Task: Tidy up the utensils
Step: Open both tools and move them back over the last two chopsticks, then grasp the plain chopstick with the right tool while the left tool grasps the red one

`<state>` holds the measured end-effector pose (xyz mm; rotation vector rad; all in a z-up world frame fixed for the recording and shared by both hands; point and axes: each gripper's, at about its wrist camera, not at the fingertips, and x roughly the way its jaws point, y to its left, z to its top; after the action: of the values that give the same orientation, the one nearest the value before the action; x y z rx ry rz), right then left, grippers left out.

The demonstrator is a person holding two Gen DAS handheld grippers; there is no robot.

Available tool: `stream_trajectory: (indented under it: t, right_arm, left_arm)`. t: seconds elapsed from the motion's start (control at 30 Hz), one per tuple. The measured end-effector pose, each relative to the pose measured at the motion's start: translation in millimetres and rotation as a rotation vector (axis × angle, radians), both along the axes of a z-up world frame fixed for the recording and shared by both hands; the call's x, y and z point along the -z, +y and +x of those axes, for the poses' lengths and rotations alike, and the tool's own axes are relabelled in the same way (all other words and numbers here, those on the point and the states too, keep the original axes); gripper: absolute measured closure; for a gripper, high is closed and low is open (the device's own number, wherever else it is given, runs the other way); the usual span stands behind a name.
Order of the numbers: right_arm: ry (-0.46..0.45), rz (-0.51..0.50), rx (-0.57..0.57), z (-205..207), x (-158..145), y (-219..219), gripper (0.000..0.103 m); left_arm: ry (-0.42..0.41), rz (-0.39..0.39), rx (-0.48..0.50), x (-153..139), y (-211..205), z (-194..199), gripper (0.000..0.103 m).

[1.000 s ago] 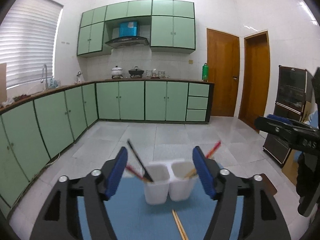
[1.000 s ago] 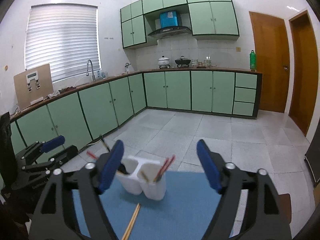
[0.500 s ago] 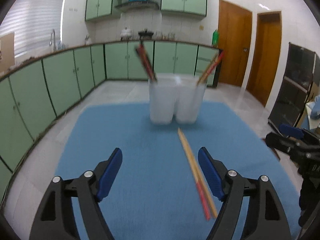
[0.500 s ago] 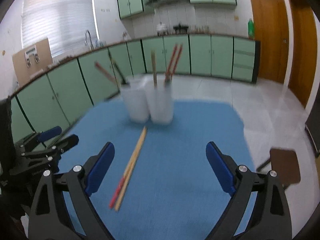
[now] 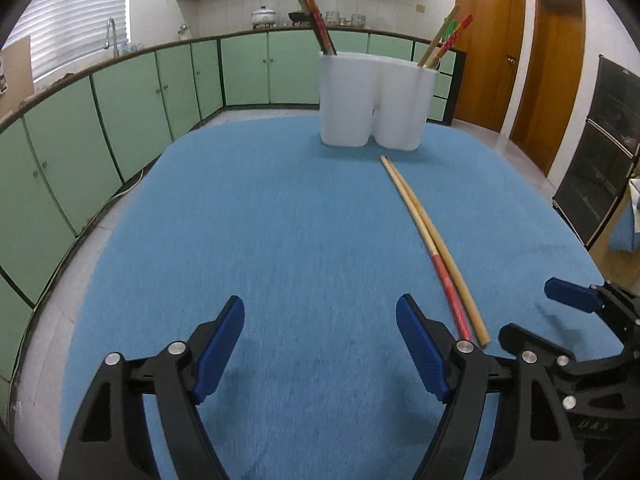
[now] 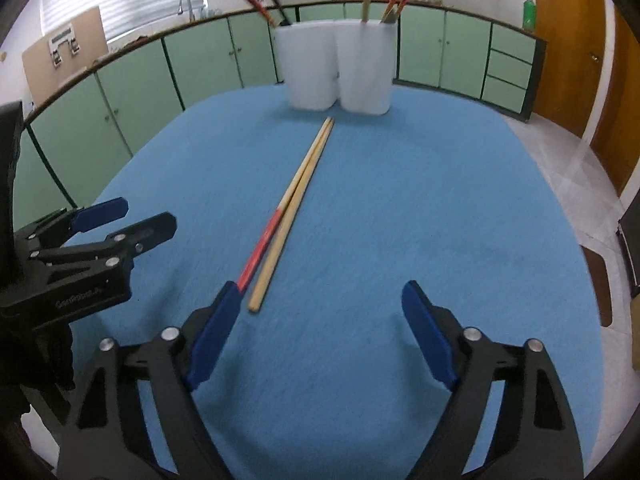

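Two chopsticks (image 5: pixel 424 224) (image 6: pixel 296 196) lie side by side on the blue cloth, one plain wood, one with a red end. Behind them stands a white two-compartment holder (image 5: pixel 376 100) (image 6: pixel 336 68) with dark and red chopsticks in its left cup and wooden, red and green ones in its right. My left gripper (image 5: pixel 320 312) hovers low over the cloth, open and empty, left of the pair's near ends. My right gripper (image 6: pixel 322 294) is open with its jaws closing on nothing. The pair's near ends lie just beside its left fingertip (image 6: pixel 230 300).
The blue cloth (image 5: pixel 280 220) covers a rounded table. Green cabinets (image 5: pixel 120 120) run along the left and back walls. Wooden doors (image 5: pixel 488 52) and a dark appliance (image 5: pixel 600 152) stand to the right, with a brown stool (image 6: pixel 596 280) beside the table.
Both grippers have dropped toward the cloth and tipped downward, so the loose chopsticks now lie close in front. The right jaws have narrowed a little since half a second ago.
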<state>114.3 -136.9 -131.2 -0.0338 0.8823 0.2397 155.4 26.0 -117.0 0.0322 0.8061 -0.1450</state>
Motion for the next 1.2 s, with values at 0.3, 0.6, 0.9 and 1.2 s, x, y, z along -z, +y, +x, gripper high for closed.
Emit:
stream_trajectory:
  t: [0.3, 0.6, 0.9, 1.2]
  right_arm:
    - [0.027, -0.017, -0.006, 4, 7, 5, 0.044]
    - [0.017, -0.048, 0.033, 5, 4, -6, 0.053]
    - [0.02, -0.01, -0.005, 2, 5, -2, 0.062]
    - [0.028, 0.024, -0.017, 10, 5, 1, 0.096]
  left_arm:
    - [0.013, 0.003, -0.017, 6, 6, -1, 0.026]
    - [0.024, 0.006, -0.013, 8, 3, 0, 0.026]
    - [0.021, 0.02, -0.011, 9, -2, 1, 0.026]
    - [0.028, 0.019, -0.002, 10, -6, 1, 0.026]
